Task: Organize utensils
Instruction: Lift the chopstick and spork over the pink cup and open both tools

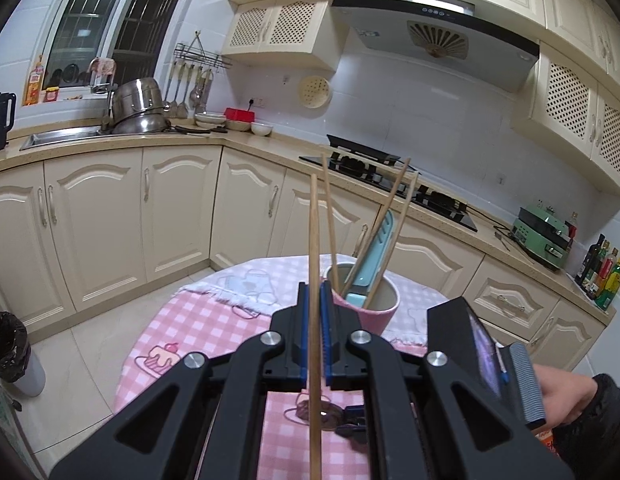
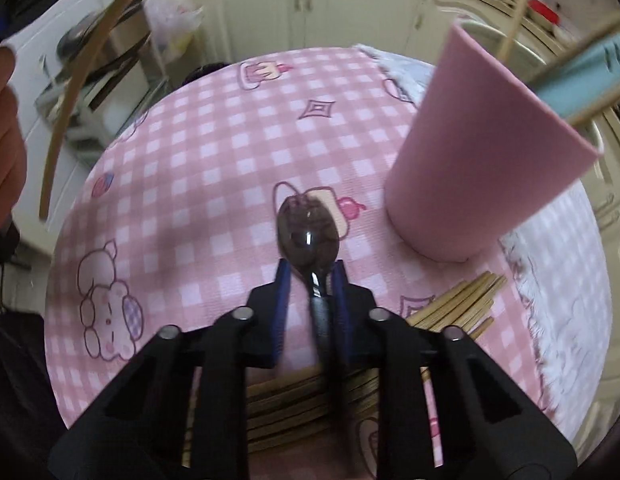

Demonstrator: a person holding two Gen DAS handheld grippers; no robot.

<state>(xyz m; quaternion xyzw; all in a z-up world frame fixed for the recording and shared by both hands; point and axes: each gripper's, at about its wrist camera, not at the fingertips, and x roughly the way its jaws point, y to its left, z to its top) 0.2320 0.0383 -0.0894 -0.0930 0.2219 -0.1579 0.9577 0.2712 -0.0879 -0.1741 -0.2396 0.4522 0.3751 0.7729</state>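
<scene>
My left gripper is shut on a single wooden chopstick that stands upright just left of the pink cup. The cup holds several chopsticks and a light blue utensil. In the right wrist view my right gripper points steeply down at the pink checked tablecloth. It is shut on a dark spoon that lies flat, with its neck between the blue pads and its bowl just past the tips. The pink cup stands to the right of the spoon. A bundle of chopsticks lies under and right of the gripper.
A white fringed towel lies under the cup at the table's far side. A hand holds the right gripper at the table's right edge. Cream cabinets, a sink and a gas stove ring the room. A lined bin stands on the floor.
</scene>
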